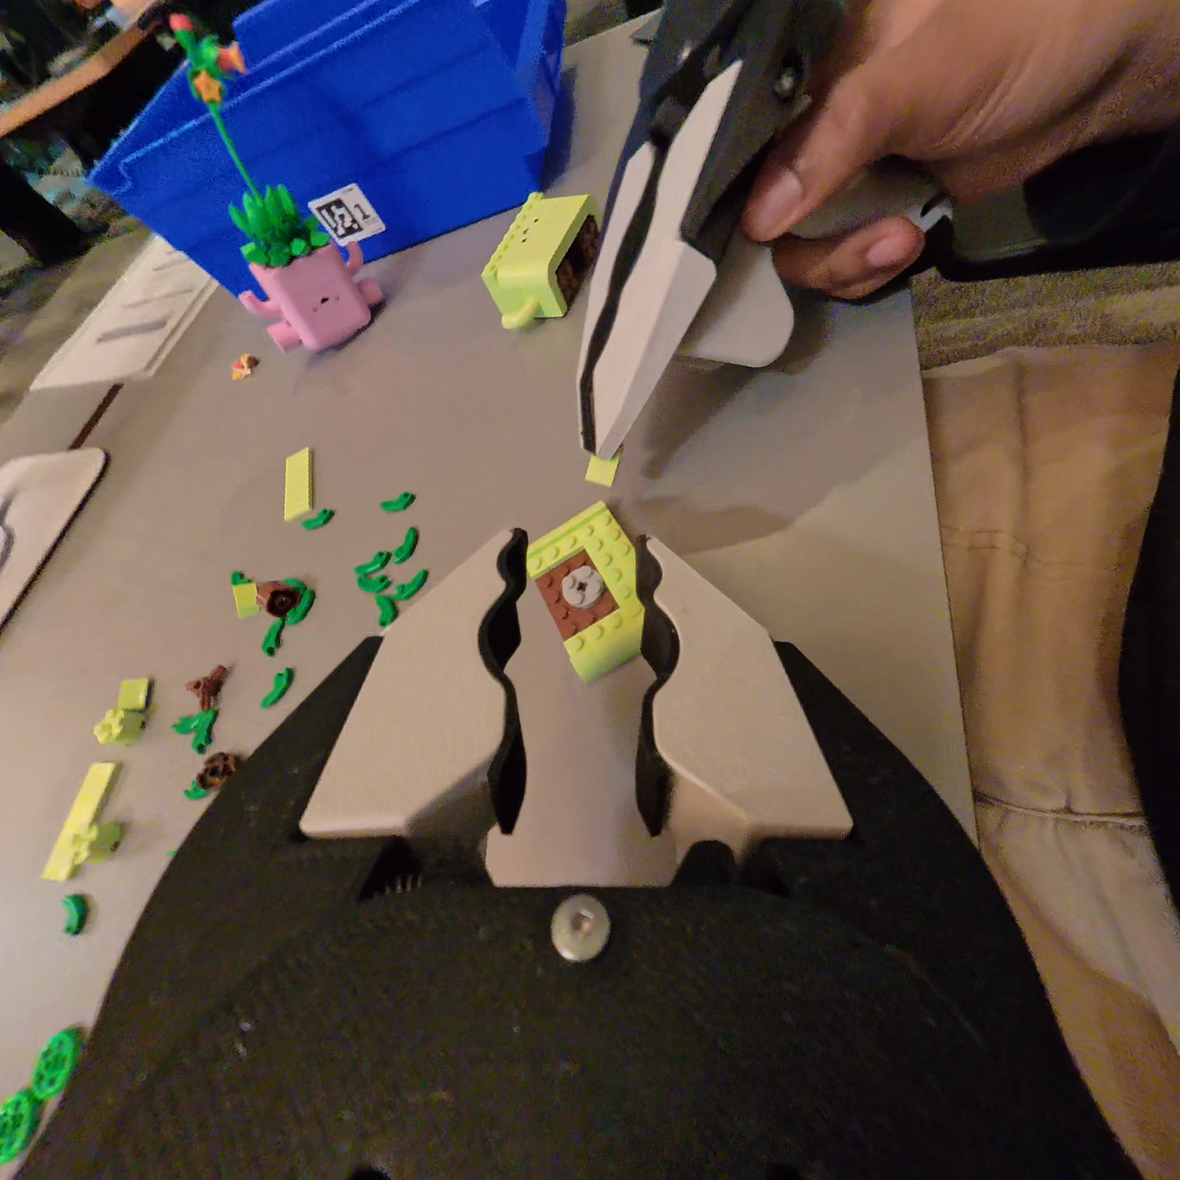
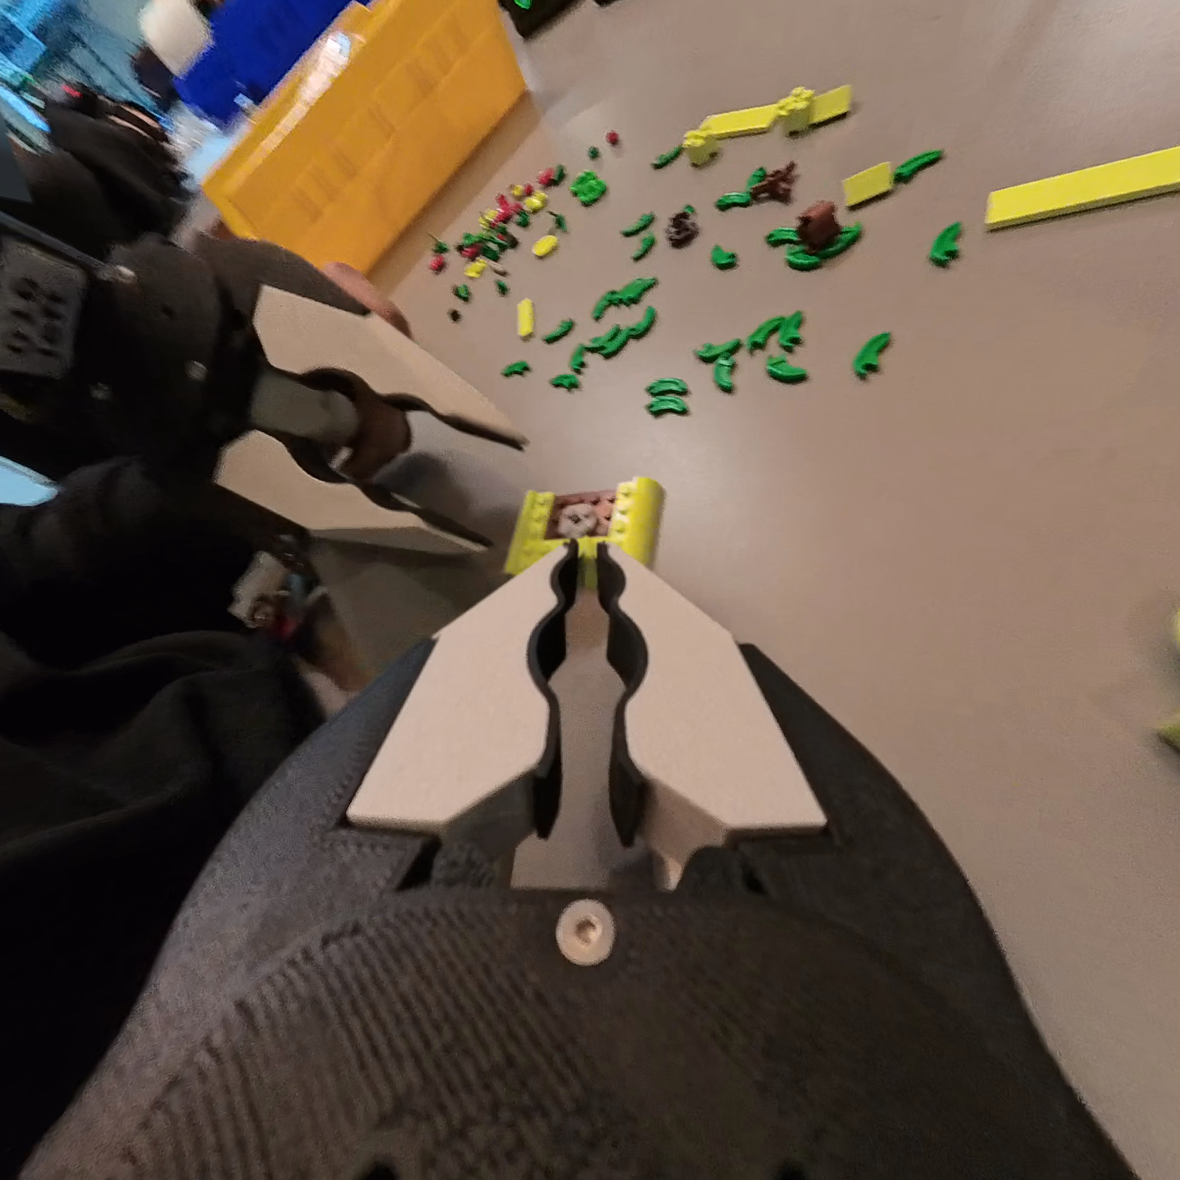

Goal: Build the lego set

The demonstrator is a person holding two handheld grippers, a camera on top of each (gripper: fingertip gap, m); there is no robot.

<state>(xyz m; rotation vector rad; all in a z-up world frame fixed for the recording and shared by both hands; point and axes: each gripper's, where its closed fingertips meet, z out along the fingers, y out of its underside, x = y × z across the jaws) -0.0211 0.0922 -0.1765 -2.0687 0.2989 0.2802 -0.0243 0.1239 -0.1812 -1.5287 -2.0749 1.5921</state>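
Left wrist view: left gripper (image 1: 580, 555) nearest the lens, jaws spread, nothing clamped; the lime base assembly (image 1: 590, 603) with a brown centre plate and grey round stud lies on the table between the fingertips, closer to the right finger, contact unclear. Just beyond it the right gripper (image 1: 600, 456) angles down, pinched on a small lime piece (image 1: 601, 471) that hangs above the base's far edge, not yet seated. Loose green leaf pieces (image 1: 389, 574) and lime tiles (image 1: 299, 483) are scattered left; a finished pink pot figure (image 1: 316, 297), a lime block (image 1: 543, 258) and a blue bin (image 1: 357, 121) stand farther back. Right wrist view, blurred: right gripper (image 2: 587, 552) closed on the lime piece, base (image 2: 590, 517) directly ahead, left gripper (image 2: 504, 491) open beside it. Risk, as I judge it: the base is unclamped, so pressing down could skid or tip it; the thin pinch could let the piece twist off the studs. Surface: smooth grey table (image 1: 447, 408), little friction. Yellow bin (image 2: 377, 128) at the far edge; dim room.
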